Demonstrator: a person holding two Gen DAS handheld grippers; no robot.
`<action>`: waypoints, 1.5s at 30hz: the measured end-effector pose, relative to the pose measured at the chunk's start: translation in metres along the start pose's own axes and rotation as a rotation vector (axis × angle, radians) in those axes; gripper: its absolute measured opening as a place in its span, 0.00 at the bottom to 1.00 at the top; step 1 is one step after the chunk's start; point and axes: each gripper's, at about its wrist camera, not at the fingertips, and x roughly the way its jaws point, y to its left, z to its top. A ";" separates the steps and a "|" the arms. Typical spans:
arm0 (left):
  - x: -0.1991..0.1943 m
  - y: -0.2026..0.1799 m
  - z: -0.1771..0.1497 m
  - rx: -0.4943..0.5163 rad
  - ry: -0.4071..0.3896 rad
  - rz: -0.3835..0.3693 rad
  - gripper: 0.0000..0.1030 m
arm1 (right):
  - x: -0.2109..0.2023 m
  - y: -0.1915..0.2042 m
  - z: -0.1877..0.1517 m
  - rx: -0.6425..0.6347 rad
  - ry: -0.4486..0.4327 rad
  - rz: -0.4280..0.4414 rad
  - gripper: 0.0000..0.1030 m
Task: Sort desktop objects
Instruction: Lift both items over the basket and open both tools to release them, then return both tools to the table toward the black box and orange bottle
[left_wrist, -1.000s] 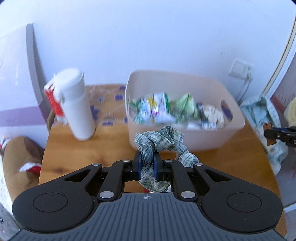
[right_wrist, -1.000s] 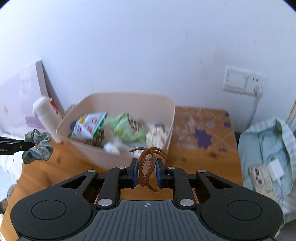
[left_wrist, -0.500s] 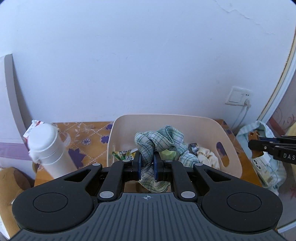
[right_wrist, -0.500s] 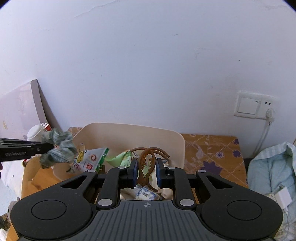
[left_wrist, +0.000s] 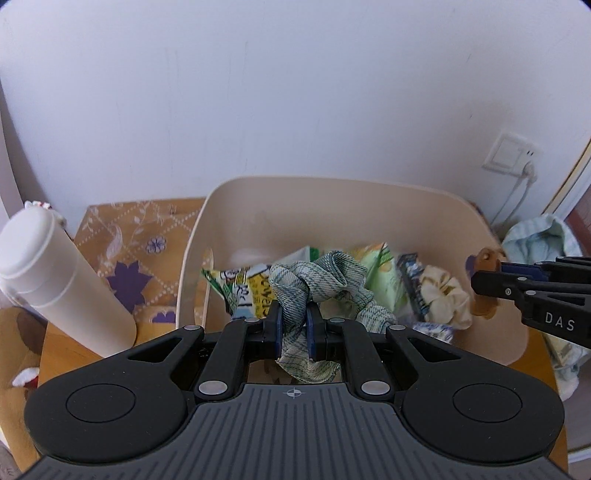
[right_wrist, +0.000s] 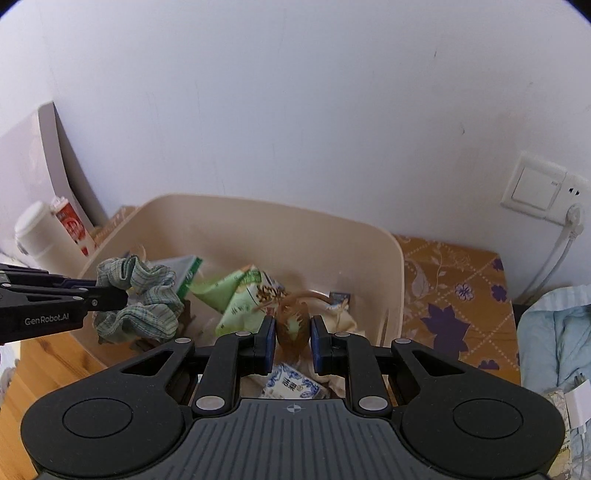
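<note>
My left gripper (left_wrist: 294, 325) is shut on a green checked scrunchie (left_wrist: 325, 275) and holds it over the left part of a beige plastic bin (left_wrist: 369, 192). The scrunchie also shows in the right wrist view (right_wrist: 142, 295). My right gripper (right_wrist: 293, 332) hangs over the bin (right_wrist: 280, 221). Its jaws have parted, and a brown hair claw clip (right_wrist: 291, 325) sits loose and blurred between the pads. In the left wrist view the clip (left_wrist: 485, 280) shows at the right gripper's tip, over the bin's right side. The bin holds snack packets (left_wrist: 251, 288) and a cream scrunchie (left_wrist: 445, 299).
A white bottle (left_wrist: 55, 280) stands left of the bin on the wooden table (left_wrist: 66, 354), with a patterned cloth (right_wrist: 458, 288) under the back. A pale blue cloth (right_wrist: 554, 332) with a phone charger lies to the right. A wall socket (right_wrist: 539, 192) is behind.
Both grippers moved forward and down over the bin. The right gripper's jaws have opened around the claw clip. The left gripper still grips the scrunchie.
</note>
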 end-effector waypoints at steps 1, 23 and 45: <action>0.003 -0.001 -0.001 0.006 0.008 0.005 0.12 | 0.002 0.000 -0.001 0.003 0.008 -0.003 0.18; -0.029 -0.016 -0.016 0.033 -0.057 0.024 0.67 | -0.042 0.002 -0.024 -0.111 -0.030 0.043 0.76; -0.108 -0.025 -0.147 -0.147 0.079 0.049 0.67 | -0.056 0.025 -0.121 -0.378 0.141 0.251 1.00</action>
